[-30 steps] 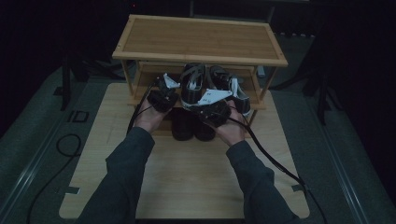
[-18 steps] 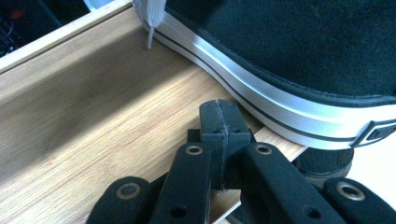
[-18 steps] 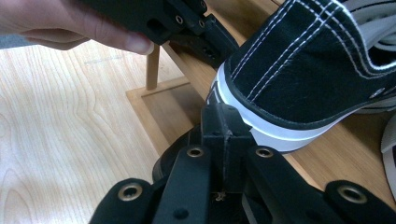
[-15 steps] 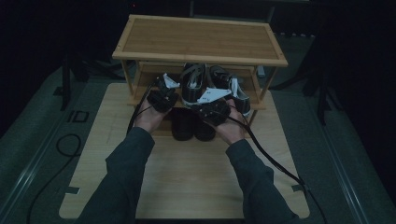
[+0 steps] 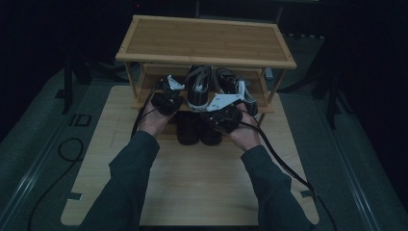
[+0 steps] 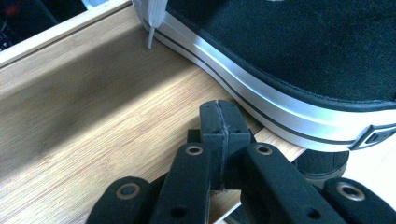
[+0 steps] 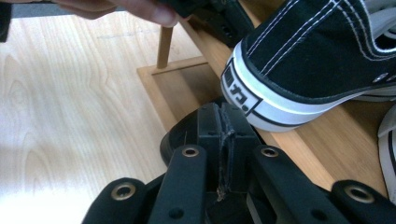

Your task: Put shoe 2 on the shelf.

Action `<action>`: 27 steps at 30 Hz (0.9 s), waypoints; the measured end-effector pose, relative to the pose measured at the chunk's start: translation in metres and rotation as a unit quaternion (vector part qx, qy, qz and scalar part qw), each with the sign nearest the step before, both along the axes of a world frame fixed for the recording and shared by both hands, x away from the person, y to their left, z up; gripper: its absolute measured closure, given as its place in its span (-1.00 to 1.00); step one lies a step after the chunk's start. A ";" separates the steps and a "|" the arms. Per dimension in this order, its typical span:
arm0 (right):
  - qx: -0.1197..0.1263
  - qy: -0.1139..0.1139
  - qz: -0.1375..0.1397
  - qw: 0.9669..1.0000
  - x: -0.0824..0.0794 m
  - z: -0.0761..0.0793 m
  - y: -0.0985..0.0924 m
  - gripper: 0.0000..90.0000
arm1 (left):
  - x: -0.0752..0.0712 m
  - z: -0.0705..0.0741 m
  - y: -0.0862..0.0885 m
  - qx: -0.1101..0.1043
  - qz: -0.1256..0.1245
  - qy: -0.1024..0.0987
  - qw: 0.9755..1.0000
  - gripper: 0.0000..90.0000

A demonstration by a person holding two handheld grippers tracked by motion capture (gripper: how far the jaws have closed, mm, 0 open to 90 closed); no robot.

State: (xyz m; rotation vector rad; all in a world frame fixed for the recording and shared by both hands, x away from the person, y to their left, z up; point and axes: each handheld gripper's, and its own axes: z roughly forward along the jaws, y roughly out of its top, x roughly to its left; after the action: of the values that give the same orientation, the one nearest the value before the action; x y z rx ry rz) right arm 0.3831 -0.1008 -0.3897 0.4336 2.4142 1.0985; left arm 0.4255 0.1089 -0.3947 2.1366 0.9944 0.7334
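- My left tongs (image 5: 167,97) are pressed together with nothing between them, tips over the rack's middle shelf (image 6: 93,121).
- Just right of those tips sits a black sneaker (image 6: 299,60) with a white striped sole, its lace tip touching the shelf.
- My right tongs (image 5: 222,117) are together too, empty, low at the shelf's front edge.
- Just above and right of them is the sneaker's heel (image 7: 299,70); its black-and-white heel label (image 7: 239,89) is too skewed to read.
- Below them a dark shoe (image 7: 180,135) rests on the bottom shelf.
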 end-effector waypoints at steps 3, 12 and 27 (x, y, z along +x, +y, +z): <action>-0.012 0.007 0.008 1.000 -0.003 0.002 -0.002 0.89 | 0.000 -0.002 -0.001 -0.022 0.004 -0.004 1.000 1.00; -0.026 0.021 0.013 0.999 -0.008 0.003 -0.020 0.93 | 0.001 -0.001 -0.001 -0.021 0.001 -0.004 1.000 1.00; -0.012 0.031 0.007 0.999 -0.014 0.009 -0.062 0.98 | 0.002 0.001 0.001 -0.004 -0.007 0.003 1.000 1.00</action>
State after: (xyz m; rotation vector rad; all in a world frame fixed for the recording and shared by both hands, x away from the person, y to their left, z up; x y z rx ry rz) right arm 0.3688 -0.1627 -0.3811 0.4496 2.4853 1.0757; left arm 0.4275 0.1104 -0.3940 2.1386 0.9831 0.7163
